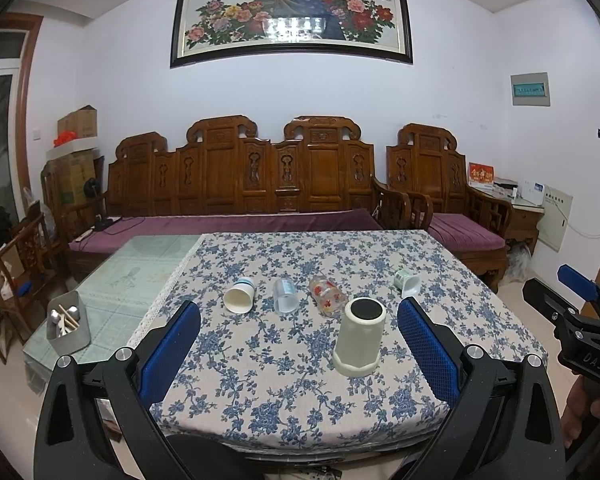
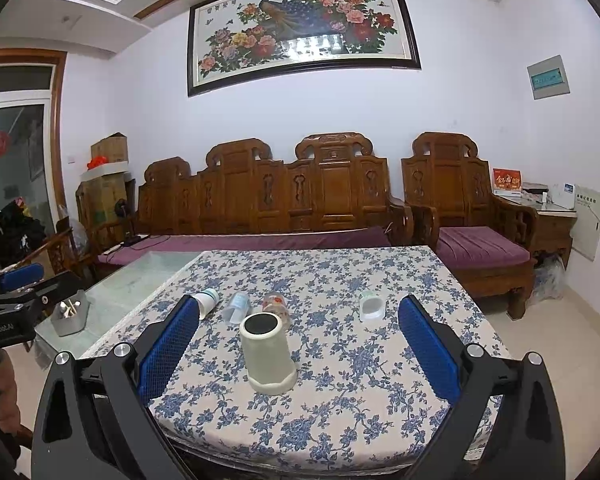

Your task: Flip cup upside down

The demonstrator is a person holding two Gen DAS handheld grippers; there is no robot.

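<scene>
A cream cup (image 1: 359, 336) stands upside down on the floral tablecloth, its dark base up; it also shows in the right wrist view (image 2: 267, 354). Behind it several cups lie on their sides: a white paper cup (image 1: 240, 295) (image 2: 205, 302), a clear cup (image 1: 285, 295) (image 2: 237, 307), a red-flowered glass (image 1: 327, 295) (image 2: 277, 307) and a small green-white cup (image 1: 408, 281) (image 2: 372, 306). My left gripper (image 1: 298, 334) is open and empty, short of the cream cup. My right gripper (image 2: 298, 332) is open and empty, also short of it; it shows at the right edge of the left wrist view (image 1: 580, 300).
The table (image 1: 440, 256) has a bare glass part at the left holding a grey cutlery caddy (image 1: 68, 322) (image 2: 70, 314). A wooden sofa (image 1: 240, 184) with purple cushions stands behind the table, and an armchair (image 2: 472, 216) at the right.
</scene>
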